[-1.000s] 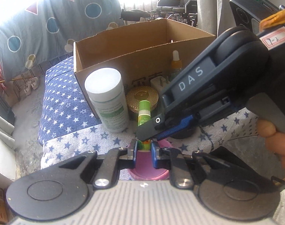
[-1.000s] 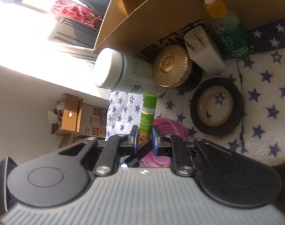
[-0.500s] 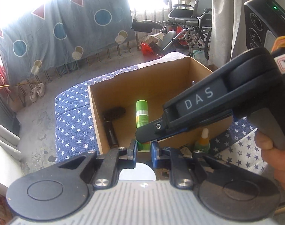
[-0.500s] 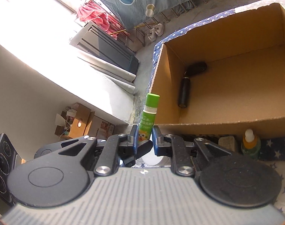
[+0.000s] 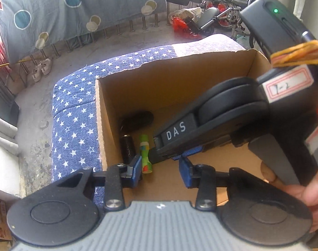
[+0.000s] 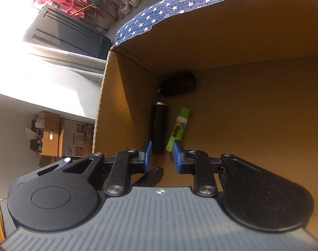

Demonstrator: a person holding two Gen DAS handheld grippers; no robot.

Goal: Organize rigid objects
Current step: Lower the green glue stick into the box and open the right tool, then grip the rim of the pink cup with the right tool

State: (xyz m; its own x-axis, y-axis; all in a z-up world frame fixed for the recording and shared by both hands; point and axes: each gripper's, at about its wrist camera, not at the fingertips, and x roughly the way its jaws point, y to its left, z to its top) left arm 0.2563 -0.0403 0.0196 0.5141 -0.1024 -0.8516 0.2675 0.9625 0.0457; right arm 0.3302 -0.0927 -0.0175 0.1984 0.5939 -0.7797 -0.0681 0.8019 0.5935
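A green glue stick [image 6: 178, 129] lies on the floor of the cardboard box [image 6: 221, 41], beside a black cylinder [image 6: 159, 128] and below a black oval fob [image 6: 177, 84]. My right gripper [image 6: 162, 156] hangs over the box's near left corner. Its jaws are opening, with nothing between the blue pads. In the left wrist view the glue stick [image 5: 146, 156] shows just past my left gripper [image 5: 161, 170], whose jaws are also opening and hold nothing. One of the right gripper's fingers [image 5: 175, 129] crosses that view over the box [image 5: 179, 87].
The box stands on a blue star-patterned cloth [image 5: 75, 121]. A person's hand [image 5: 313, 192] grips the right tool's handle at the right edge. A wheelchair [image 5: 225, 6] and shoes [image 5: 41, 69] sit on the floor beyond. Cardboard cartons [image 6: 50, 138] lie on the floor at left.
Both grippers carried the glue stick up from the cloth and over the box. Their jaws have parted, and the stick now lies on the box floor next to the black cylinder.
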